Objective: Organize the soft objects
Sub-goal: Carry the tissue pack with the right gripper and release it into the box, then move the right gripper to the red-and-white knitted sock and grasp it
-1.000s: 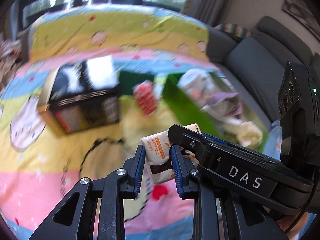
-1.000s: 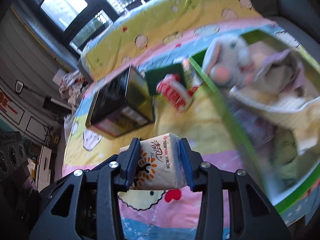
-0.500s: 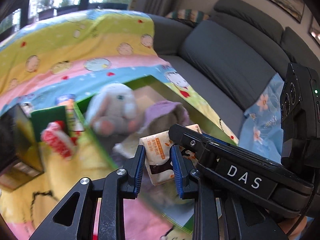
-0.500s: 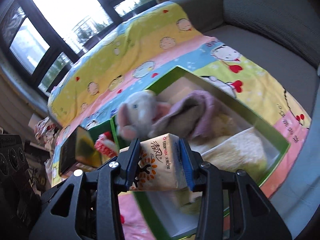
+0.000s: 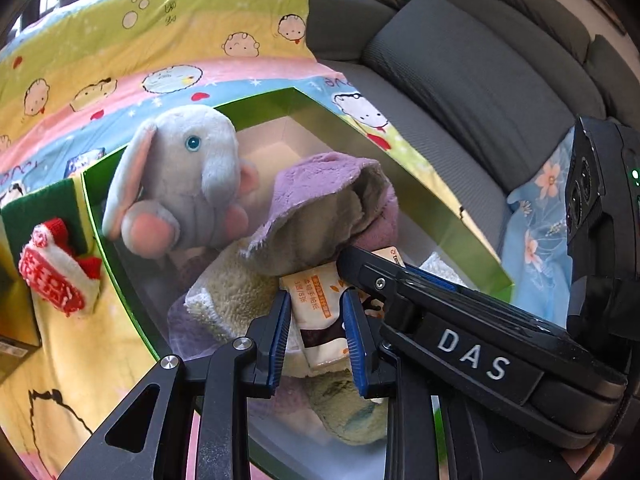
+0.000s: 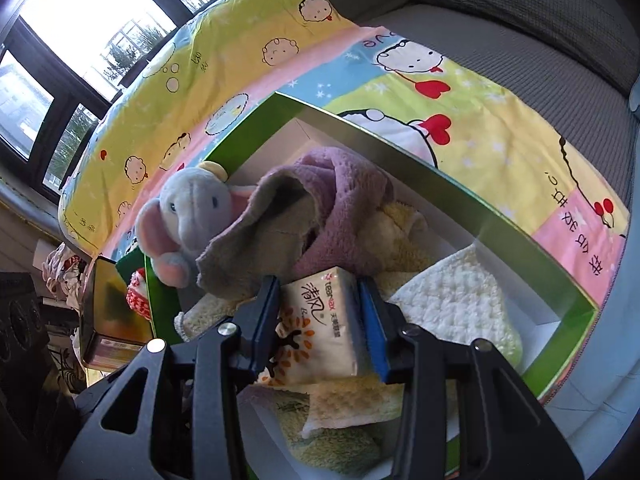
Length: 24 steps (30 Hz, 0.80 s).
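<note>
A green-rimmed box point(image 5: 448, 212) point(image 6: 532, 240) lies on a cartoon-print blanket and holds a grey plush elephant point(image 5: 188, 176) point(image 6: 188, 216), a purple towel point(image 5: 332, 200) point(image 6: 320, 208) and cream towels point(image 6: 452, 304). My left gripper point(image 5: 316, 312) is shut on a small tissue pack point(image 5: 316, 316) above the towels in the box. My right gripper point(image 6: 318, 308) is shut on a larger tissue pack point(image 6: 316, 328), also over the box's contents. The right gripper's black body point(image 5: 460, 340) crosses the left wrist view close beside the left fingers.
A red-and-white knitted item point(image 5: 56, 268) point(image 6: 138, 294) lies just outside the box's left wall, next to a green sponge point(image 5: 40, 212). A dark box point(image 6: 104, 316) stands further left. Grey sofa cushions point(image 5: 460, 68) rise behind, and a blue floral cloth point(image 5: 536, 208) lies at the right.
Both grippers swung right from the dark box and blanket to above the green box, each keeping its tissue pack. The elephant and towels now sit right under the fingers.
</note>
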Each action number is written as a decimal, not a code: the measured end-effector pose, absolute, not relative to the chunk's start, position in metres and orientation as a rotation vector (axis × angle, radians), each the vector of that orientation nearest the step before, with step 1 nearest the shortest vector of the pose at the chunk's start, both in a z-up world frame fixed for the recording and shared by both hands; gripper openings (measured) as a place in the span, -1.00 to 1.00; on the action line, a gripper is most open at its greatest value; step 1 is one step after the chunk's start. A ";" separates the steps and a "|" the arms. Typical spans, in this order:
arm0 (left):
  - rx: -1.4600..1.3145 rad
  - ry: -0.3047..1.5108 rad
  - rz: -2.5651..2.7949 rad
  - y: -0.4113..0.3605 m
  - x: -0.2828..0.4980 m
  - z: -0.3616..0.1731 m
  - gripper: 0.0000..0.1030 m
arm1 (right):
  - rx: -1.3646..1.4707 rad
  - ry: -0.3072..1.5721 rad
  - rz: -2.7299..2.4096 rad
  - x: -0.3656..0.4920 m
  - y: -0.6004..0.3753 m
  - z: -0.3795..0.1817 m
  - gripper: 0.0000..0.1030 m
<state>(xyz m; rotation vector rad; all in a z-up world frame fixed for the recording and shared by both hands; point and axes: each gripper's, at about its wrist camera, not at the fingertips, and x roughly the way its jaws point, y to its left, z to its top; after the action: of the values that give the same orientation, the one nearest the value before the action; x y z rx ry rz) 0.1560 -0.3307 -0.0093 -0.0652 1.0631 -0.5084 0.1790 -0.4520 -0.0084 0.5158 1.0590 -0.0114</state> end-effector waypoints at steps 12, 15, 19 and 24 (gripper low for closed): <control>-0.106 1.020 -0.510 -0.293 0.133 0.021 -0.46 | 0.477 0.986 -0.051 0.164 -0.452 0.020 0.43; -0.146 0.989 -0.443 -0.251 0.121 0.032 -0.04 | 0.429 0.947 -0.054 0.156 -0.444 0.042 0.50; -0.245 0.952 -0.312 -0.181 0.103 0.033 0.36 | 0.347 0.889 0.036 0.151 -0.413 0.075 0.55; -0.321 0.981 -0.126 -0.106 0.086 0.013 0.36 | 0.295 0.905 0.264 0.167 -0.346 0.088 0.23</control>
<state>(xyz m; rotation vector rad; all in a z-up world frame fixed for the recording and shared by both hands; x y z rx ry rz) 0.0858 -0.1059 0.0126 -0.3214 0.9813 -0.1260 0.1673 -0.3458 0.0882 0.2951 0.9049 0.2643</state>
